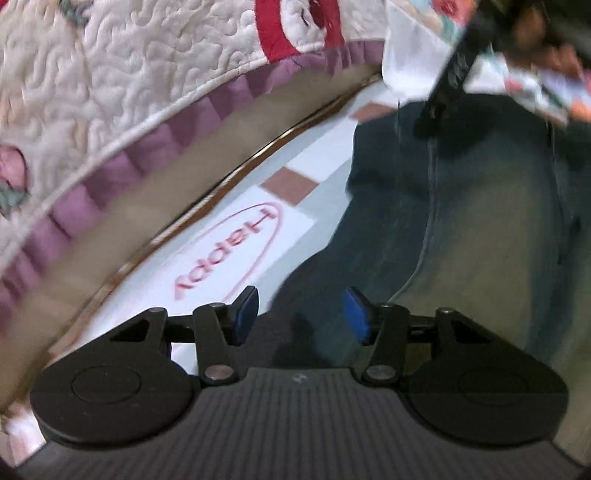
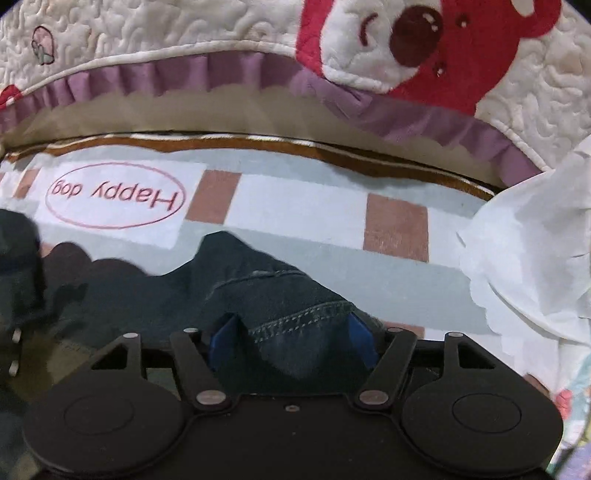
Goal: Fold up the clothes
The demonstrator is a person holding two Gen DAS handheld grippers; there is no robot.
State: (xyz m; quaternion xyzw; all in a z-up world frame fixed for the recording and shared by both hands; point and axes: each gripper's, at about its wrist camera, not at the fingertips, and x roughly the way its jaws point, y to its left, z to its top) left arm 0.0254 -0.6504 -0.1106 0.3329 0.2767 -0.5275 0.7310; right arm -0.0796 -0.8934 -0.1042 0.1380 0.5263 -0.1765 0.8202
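Dark blue jeans lie spread on a pale checked mat. In the left wrist view my left gripper hangs just over the edge of the jeans, its blue pads apart and nothing pinched between them. In the right wrist view a bunched, stitched hem of the jeans sits between the wide-apart pads of my right gripper, which do not squeeze it. The black, blurred shape at the top right of the left wrist view looks like the right gripper.
A cream quilted bedspread with a purple ruffle and a red bear lies along the far side of the mat. The mat has pink squares and a "Happy dog" oval. White cloth is piled at the right, floral fabric beyond the jeans.
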